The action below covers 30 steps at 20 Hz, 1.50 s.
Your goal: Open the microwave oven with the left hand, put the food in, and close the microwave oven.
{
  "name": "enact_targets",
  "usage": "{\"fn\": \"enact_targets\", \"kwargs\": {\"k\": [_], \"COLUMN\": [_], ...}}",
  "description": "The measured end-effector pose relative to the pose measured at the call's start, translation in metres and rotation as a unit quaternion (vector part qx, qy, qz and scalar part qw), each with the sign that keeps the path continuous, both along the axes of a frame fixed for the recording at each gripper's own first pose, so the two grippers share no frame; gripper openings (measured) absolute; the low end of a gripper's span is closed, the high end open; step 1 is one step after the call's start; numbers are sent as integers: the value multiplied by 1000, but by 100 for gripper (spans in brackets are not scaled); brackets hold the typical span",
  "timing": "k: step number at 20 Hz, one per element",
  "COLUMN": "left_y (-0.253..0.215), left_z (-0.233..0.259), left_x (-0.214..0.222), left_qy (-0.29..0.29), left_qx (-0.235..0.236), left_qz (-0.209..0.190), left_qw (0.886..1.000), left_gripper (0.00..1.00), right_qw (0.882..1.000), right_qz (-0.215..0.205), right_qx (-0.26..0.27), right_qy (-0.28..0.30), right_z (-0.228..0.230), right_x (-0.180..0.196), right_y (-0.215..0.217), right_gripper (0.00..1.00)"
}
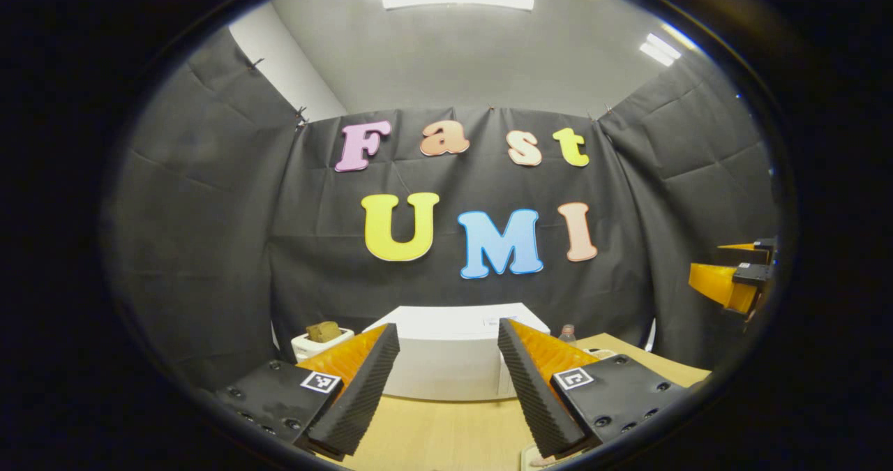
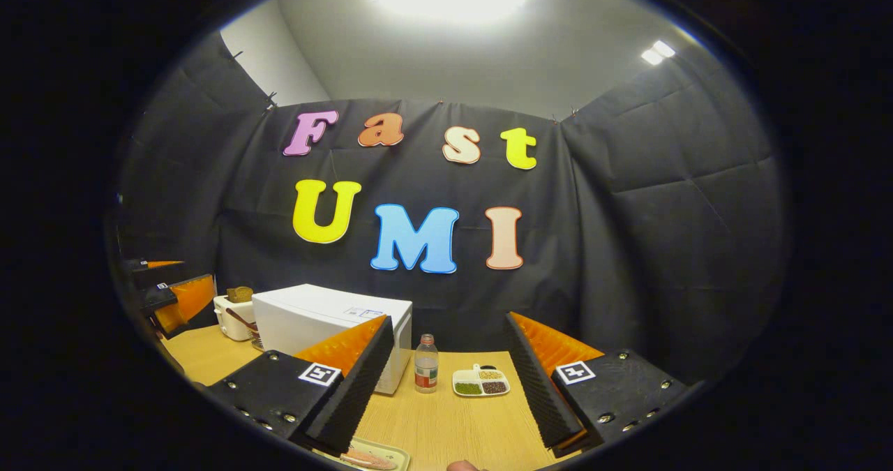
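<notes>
A white microwave [image 1: 446, 359] stands on the wooden table, straight ahead of my left gripper [image 1: 447, 326], and its door looks closed. My left gripper is open with nothing between its fingers, some way short of the microwave. In the right gripper view the microwave [image 2: 328, 324] is at the left. My right gripper [image 2: 449, 318] is open and holds nothing. Just below and ahead of it a pale tray with pinkish food [image 2: 366, 459] lies at the table's near edge. The other gripper [image 2: 171, 296] hangs at the far left of that view.
A white toaster-like box with bread [image 2: 234, 314] stands left of the microwave. To the microwave's right are a small bottle [image 2: 426, 366] and a divided dish of beans [image 2: 480, 382]. The wooden table [image 2: 453, 422] runs back to the black cloth wall.
</notes>
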<state>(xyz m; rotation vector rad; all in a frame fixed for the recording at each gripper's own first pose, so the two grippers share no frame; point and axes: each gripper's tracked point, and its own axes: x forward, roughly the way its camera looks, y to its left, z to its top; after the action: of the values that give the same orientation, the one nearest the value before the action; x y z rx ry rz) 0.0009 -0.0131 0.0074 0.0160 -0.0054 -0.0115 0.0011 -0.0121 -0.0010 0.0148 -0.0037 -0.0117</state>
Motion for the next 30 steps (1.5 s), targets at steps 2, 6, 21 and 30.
{"fn": "enact_targets", "kwargs": {"k": [2,6,21,30], "left_y": [-2,-8,-62,-97], "left_z": [-1,-2,-107,-188], "left_x": [7,23,142,206], "left_qy": [0,-10,50,115], "left_qx": [1,4,-6,1], "left_qz": [-4,-10,-62,-88], "left_qw": [1000,1000,997,989], "left_gripper": [94,95,96,95], "right_qw": [1000,1000,994,987], "right_qz": [-4,-16,-100,-147], "right_qx": [-2,-4,-26,-25], "right_qy": [0,4,38,52], "right_z": [-1,-3,-19,-18], "right_x": [-3,-5,-35,-61], "right_y": [-4,-12,-61,-86], "right_gripper": [96,96,96,96]}}
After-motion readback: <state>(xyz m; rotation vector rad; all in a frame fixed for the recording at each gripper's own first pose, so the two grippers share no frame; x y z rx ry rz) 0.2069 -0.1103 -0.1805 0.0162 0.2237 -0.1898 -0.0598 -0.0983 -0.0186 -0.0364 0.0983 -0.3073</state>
